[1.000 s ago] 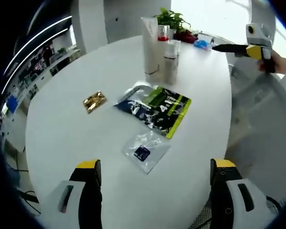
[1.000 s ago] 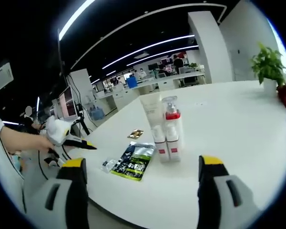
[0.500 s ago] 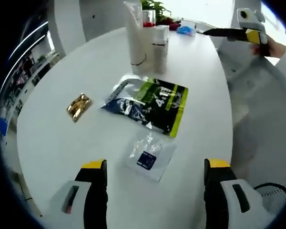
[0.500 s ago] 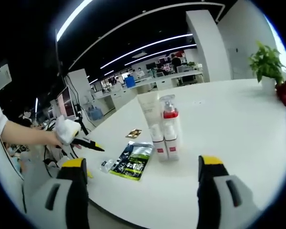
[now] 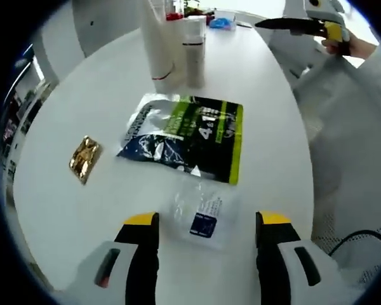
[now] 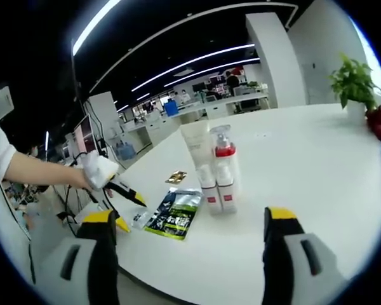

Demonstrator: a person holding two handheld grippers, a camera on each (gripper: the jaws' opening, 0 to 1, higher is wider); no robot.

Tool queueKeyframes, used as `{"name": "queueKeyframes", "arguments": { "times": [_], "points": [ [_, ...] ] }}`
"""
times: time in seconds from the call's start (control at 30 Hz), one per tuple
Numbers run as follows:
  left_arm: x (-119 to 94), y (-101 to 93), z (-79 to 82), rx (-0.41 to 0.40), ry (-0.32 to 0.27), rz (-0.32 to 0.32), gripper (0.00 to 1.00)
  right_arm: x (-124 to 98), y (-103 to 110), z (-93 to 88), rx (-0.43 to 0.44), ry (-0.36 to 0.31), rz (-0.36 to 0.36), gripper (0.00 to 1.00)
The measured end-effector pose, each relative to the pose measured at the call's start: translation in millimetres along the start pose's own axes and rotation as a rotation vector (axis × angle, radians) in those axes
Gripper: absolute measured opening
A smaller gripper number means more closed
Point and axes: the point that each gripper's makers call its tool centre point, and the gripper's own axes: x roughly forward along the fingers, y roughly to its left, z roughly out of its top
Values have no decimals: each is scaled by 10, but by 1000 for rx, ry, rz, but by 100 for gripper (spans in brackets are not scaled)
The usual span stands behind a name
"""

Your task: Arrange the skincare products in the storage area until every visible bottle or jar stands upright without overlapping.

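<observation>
Skincare bottles (image 6: 216,171) stand upright, well beyond both wide-spread, empty tongs: left (image 5: 205,238), right (image 6: 185,238).

Skincare products grouped upright on the white round table (image 6: 317,165).

In the right gripper view, a tall white tube (image 6: 200,155), a clear pump bottle (image 6: 223,159) with a red collar and a white bottle with a red band (image 6: 227,190) are seen standing close together. A green-and-dark sachet (image 6: 176,215) lies flat at their 8 o'clock, and a clear packet (image 5: 202,215) lies flat beside it.
</observation>
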Motion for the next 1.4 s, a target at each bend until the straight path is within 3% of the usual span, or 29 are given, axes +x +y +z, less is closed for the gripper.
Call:
{"name": "queueKeyframes", "arguments": {
  "times": [0.4, 0.67, 0.87, 1.4],
  "points": [
    [36, 25, 63, 97, 57, 0, 48, 2, -10, -6, 5, 3, -6, 96],
    [27, 67, 71, 76, 42, 11, 38, 0, -29, 3, 22, -3, -11, 96],
    [38, 69, 67, 80, 45, 10, 37, -26, -95, 44, 79, -34, -25, 96],
    [-65, 175, 77, 93, 53, 20, 37, -12, -69, 26, 61, -21, -21, 96]
  ]
}}
